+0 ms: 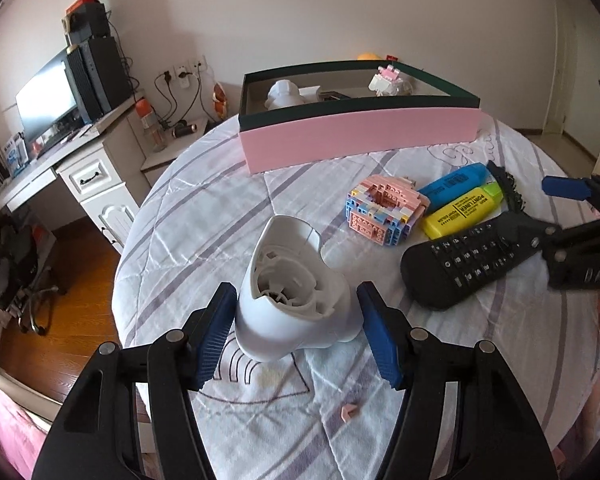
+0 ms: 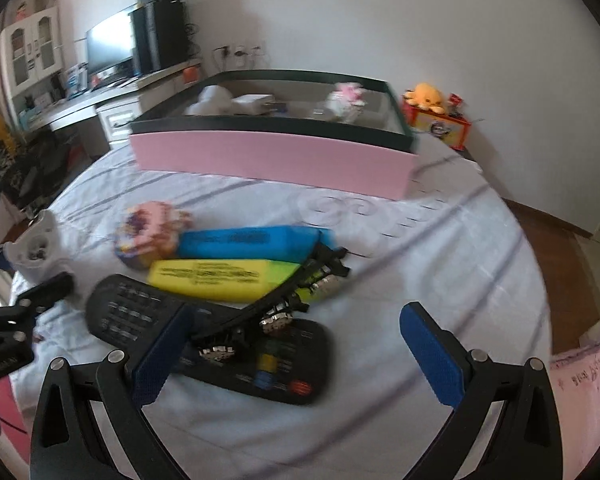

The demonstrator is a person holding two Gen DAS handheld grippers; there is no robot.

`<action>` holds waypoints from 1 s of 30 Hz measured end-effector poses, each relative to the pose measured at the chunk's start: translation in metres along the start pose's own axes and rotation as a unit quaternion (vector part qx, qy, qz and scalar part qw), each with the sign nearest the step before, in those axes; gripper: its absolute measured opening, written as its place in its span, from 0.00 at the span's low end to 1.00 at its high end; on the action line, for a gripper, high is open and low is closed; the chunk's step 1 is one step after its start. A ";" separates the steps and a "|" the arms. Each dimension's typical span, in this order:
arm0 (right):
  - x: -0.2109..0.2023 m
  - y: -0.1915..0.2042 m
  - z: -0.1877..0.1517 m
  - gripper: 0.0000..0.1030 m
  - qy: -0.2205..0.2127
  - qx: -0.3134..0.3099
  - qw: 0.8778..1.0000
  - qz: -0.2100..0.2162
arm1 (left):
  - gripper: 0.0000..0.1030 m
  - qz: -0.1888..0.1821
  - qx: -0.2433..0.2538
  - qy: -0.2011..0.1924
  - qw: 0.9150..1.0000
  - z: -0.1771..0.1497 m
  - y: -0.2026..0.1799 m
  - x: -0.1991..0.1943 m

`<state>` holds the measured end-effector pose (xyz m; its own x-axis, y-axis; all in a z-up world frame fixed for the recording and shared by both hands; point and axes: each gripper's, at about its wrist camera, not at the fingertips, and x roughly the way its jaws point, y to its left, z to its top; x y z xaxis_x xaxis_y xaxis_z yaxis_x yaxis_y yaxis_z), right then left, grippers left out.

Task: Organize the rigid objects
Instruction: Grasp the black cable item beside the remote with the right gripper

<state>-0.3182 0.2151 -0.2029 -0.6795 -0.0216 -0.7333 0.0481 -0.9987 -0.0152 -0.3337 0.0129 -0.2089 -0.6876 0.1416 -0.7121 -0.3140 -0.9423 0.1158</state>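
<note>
A white plastic housing (image 1: 296,300) lies on the quilted bed between the blue pads of my open left gripper (image 1: 298,336); the pads stand just off its sides. My right gripper (image 2: 296,356) is open, its jaws wide over a black remote (image 2: 220,336) and a black hair clip (image 2: 284,296). The remote (image 1: 464,260) and my right gripper (image 1: 572,216) also show in the left wrist view. A brick model (image 1: 384,210), a blue highlighter (image 1: 454,188) and a yellow highlighter (image 1: 460,210) lie beside the remote. The pink box (image 1: 360,136) stands beyond, with white items inside.
A small pink brick (image 1: 348,412) lies loose near my left gripper. A white desk (image 1: 80,160) with a monitor stands left of the bed. A plush toy on a red box (image 2: 436,116) sits behind the pink box. Wooden floor lies past the bed's edges.
</note>
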 end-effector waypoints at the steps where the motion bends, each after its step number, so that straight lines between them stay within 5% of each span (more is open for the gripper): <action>1: -0.001 -0.008 0.000 1.00 0.001 0.008 1.000 -0.003 | 0.62 -0.002 -0.001 0.001 1.000 0.000 0.000 -0.001; 8: 0.003 -0.054 -0.004 0.98 0.011 0.054 0.998 -0.029 | 0.62 -0.008 -0.003 0.003 1.000 -0.002 -0.004 -0.003; 11: 0.011 -0.064 -0.002 0.76 0.018 0.068 0.997 -0.003 | 0.62 -0.008 -0.006 0.005 1.000 -0.002 -0.004 -0.002; 18: 0.026 -0.048 0.009 0.57 0.031 0.012 0.999 -0.001 | 0.62 -0.012 -0.018 0.006 1.000 0.001 -0.004 0.001; 23: 0.025 -0.049 0.011 0.20 0.030 0.000 0.999 0.023 | 0.62 -0.013 -0.022 0.005 1.000 0.002 -0.004 -0.001; 30: 0.014 -0.054 0.006 0.19 0.017 0.008 0.999 0.043 | 0.61 -0.011 -0.024 -0.004 1.000 0.005 -0.003 -0.006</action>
<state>-0.3345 0.2687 -0.2082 -0.6480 -0.1067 -0.7541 0.0934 -0.9938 0.0604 -0.3322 0.0164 -0.2015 -0.6854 0.1652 -0.7091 -0.2973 -0.9525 0.0654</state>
